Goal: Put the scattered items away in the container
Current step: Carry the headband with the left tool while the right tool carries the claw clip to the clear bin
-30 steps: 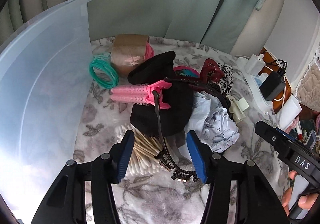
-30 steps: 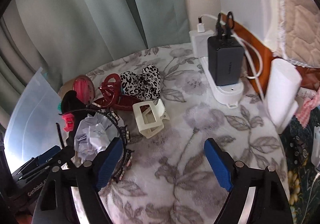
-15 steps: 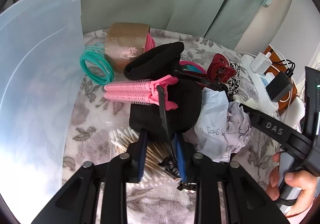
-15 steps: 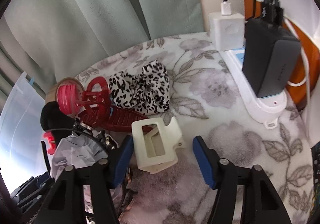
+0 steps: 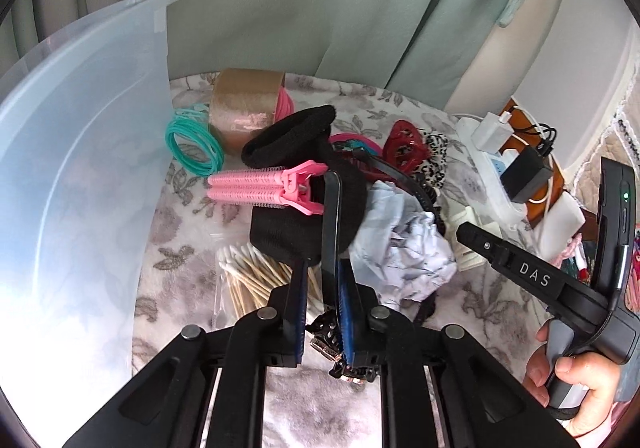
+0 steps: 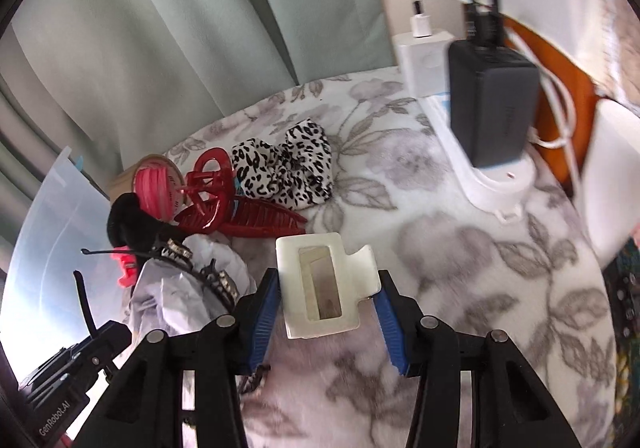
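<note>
Two grippers work beside the clear plastic container (image 5: 80, 176) at the floral blanket's (image 6: 460, 268) left edge: left gripper (image 5: 322, 312) fingers pinch a black headband (image 5: 331, 224); right gripper (image 6: 326, 312) fingers, narrowed, flank a cream claw clip (image 6: 320, 284).

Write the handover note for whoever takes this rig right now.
Left gripper: shut on the black headband, which arcs over the pile.
Right gripper: open, straddling the cream claw clip, not yet clamped.
Bin: on the left; nothing visible inside it.
Still on the cloth: tape roll, teal bands, pink roller clip, black cloth, cotton swabs, crumpled paper, red claw clip, leopard scrunchie.
Done: nothing visibly binned. Left: everything.
</note>
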The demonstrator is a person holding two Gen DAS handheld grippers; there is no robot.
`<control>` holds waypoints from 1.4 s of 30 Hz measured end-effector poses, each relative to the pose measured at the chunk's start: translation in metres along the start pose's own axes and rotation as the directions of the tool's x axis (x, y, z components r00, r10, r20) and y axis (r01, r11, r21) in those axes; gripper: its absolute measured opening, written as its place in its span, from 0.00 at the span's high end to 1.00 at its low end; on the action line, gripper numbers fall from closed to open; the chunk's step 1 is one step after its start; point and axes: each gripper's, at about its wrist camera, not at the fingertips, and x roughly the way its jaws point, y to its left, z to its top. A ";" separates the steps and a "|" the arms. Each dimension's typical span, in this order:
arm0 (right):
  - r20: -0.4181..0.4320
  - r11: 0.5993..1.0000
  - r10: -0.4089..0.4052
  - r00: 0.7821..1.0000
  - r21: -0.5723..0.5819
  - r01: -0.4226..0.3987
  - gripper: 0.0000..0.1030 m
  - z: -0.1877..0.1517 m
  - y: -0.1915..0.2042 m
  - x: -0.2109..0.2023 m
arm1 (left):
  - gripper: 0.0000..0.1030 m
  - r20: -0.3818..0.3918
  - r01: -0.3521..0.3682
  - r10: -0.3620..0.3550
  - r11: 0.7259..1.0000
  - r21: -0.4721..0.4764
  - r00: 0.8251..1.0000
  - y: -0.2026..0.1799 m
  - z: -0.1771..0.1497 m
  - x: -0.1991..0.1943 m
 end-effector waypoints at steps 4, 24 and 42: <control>0.016 1.000 -0.002 1.000 0.029 0.001 0.51 -0.008 0.000 -0.021 | 0.87 0.022 0.008 -0.009 1.000 0.012 1.000 -0.005 -0.004 -0.018; 0.181 0.998 0.045 0.982 -0.044 -0.037 0.51 -0.028 0.009 -0.143 | 0.92 0.204 0.070 -0.083 0.995 0.069 0.975 -0.023 -0.021 -0.131; 0.252 0.981 0.109 0.962 -0.184 -0.063 0.51 -0.042 0.065 -0.203 | 0.92 0.405 0.034 -0.021 0.999 -0.023 0.914 0.027 -0.015 -0.221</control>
